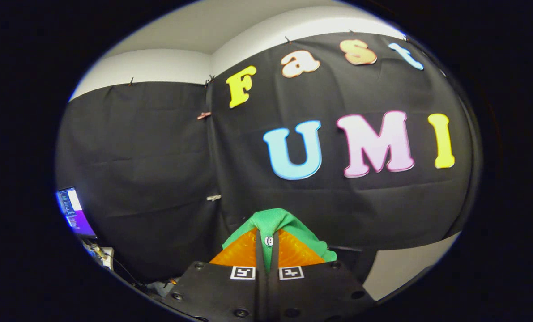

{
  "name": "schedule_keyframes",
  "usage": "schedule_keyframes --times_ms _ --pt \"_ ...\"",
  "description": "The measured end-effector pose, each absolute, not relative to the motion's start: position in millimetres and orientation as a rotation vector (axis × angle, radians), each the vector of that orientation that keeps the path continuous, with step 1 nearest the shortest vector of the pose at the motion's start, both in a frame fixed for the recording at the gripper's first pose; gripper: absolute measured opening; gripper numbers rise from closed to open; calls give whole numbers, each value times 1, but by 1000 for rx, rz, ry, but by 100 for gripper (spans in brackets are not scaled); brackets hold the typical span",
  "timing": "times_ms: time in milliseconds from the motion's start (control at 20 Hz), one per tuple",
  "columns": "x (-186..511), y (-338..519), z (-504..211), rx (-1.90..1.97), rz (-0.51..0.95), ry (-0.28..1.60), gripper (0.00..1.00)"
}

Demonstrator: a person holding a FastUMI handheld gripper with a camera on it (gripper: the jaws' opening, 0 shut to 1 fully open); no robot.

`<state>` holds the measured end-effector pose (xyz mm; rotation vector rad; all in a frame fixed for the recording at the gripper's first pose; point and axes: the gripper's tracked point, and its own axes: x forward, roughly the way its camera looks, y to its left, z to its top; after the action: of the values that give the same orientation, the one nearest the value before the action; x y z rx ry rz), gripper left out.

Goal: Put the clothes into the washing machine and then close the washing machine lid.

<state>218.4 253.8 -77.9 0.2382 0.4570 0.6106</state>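
Observation:
A green garment (273,221) with a small white button is pinched between the fingers of my gripper (267,243), which is shut on it. The cloth bunches up over the fingertips and hangs down on both sides of them, held up in the air in front of the black booth wall. Most of the garment is hidden behind the fingers.
The black cloth wall (159,156) stands close ahead. A lit screen (74,212) sits low at the left with cables and clutter beneath it. A pale surface (405,264) shows low at the right.

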Motion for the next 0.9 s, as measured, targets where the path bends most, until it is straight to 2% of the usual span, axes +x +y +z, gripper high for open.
schedule_keyframes --times_ms 150,450,700,900 --pt "217 282 -131 219 681 549 5" --pt "219 305 -230 157 733 696 5" --pt "215 300 -293 67 714 841 5" --pt "212 285 -343 38 623 1008 6"
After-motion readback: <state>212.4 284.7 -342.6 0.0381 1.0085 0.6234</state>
